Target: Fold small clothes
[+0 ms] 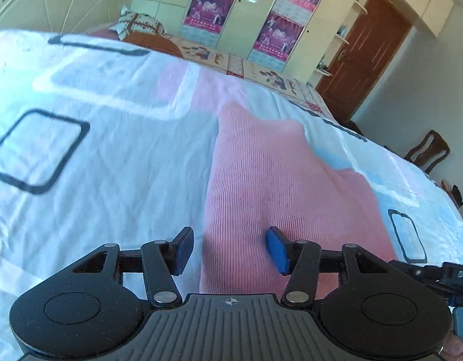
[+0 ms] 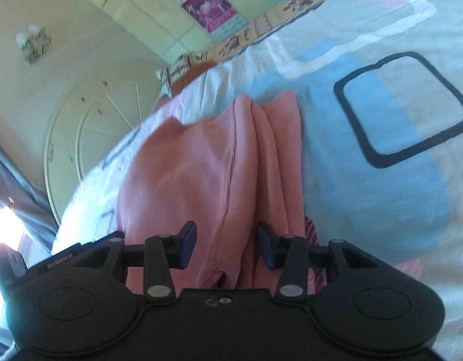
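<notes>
Both claws, left claw (image 1: 228, 249) and right claw (image 2: 227, 245), are hovering spread over the pink garment (image 1: 261, 180) on the bed (image 1: 96, 165), between folds; next calls for pinching an edge.

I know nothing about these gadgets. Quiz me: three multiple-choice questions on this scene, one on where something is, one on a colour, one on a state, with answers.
1. Where does the garment lie?
A. on a chair
B. on the bedsheet
C. on the floor

2. What colour is the garment?
A. green
B. black
C. pink

3. How do the jaws of the left tool stand?
A. apart, gripping nothing
B. clamped on the sheet
C. clamped on a poster

Answers:
1 B: the pink garment is spread on the patterned bedsheet.
2 C: it shows pink in both views.
3 A: the left tool has its blue pads apart above the cloth; the right tool is open too.
</notes>
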{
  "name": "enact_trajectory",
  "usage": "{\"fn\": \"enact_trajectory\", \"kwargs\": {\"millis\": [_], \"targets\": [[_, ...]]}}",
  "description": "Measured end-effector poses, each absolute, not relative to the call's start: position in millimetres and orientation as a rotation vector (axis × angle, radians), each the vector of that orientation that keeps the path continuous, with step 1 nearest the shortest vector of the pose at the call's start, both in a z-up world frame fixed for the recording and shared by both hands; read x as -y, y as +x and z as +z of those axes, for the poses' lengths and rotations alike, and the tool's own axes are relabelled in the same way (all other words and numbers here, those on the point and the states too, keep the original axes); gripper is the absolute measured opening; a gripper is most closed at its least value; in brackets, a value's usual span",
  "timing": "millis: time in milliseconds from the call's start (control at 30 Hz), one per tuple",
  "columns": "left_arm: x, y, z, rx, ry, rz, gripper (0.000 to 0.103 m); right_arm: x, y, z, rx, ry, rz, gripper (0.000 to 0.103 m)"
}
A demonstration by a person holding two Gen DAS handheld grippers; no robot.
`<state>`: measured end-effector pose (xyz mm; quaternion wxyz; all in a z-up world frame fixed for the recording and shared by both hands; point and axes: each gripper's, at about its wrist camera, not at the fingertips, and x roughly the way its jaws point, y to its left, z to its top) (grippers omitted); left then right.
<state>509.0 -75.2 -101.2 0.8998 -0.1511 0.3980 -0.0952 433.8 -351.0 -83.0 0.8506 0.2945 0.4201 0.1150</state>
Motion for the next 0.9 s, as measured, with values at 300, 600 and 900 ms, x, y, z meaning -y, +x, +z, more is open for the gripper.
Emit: {"fn": "enact_trajectory", "kwargs": {"millis": [300, 600, 900], "targets": [[76.6, 510.2, -113.9, -0.818, -0.296, -0.238, 0.055, 305.2, 444.2, -70.1, -0.929, 0.343, 0.218, 0.010], [105.2, 519.7, -104.6, -0.846, -0.133, -0.303, 0.055, 307.5, 400.0, -40.7, -0.807, 0.155, 0.133, 0.009], [88.6, 531.7, -85.1, -0.793, -0.176, -0.336, 0.056, 341.3, 420.3, -50.9, -0.756, 0.339, 0.104, 0.046]]}}
